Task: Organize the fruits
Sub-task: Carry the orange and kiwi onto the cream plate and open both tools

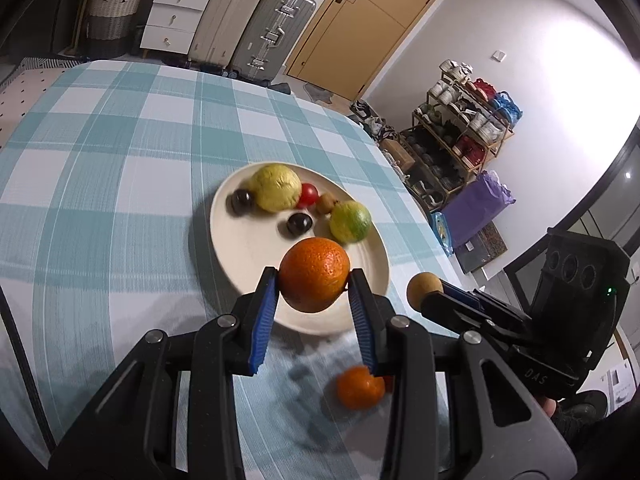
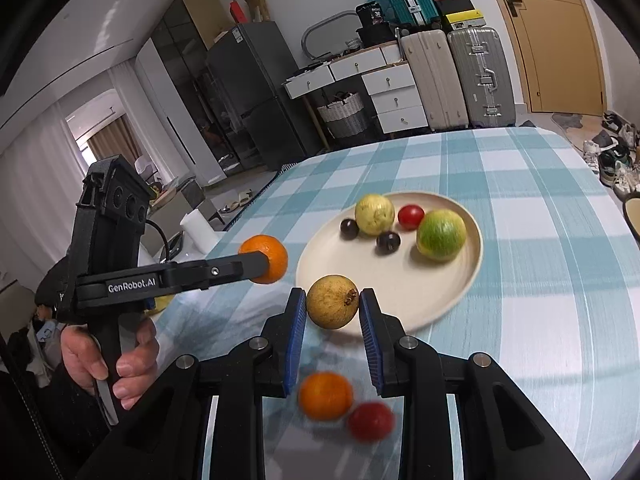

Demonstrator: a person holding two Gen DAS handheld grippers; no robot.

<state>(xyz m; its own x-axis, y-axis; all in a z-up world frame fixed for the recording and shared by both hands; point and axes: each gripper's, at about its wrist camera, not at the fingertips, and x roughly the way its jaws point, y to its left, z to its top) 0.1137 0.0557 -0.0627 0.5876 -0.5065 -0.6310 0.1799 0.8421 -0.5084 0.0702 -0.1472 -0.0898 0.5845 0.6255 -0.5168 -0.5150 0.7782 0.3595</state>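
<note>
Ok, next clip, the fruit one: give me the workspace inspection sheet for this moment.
Surface: table under a teal and white checked cloth.
Job's things: cream plate holding a yellow fruit, a green-yellow fruit, a red fruit and two dark round fruits; a small orange and a red fruit lie on the cloth.
Clutter: nothing seen on the table.
Grippers: left tongs shut on an orange; right tongs shut on a tan round fruit; both are off the table.
Cables: a dark cable behind the left gripper.
Surroundings: suitcases, white drawers, wicker basket, shoe rack.
</note>
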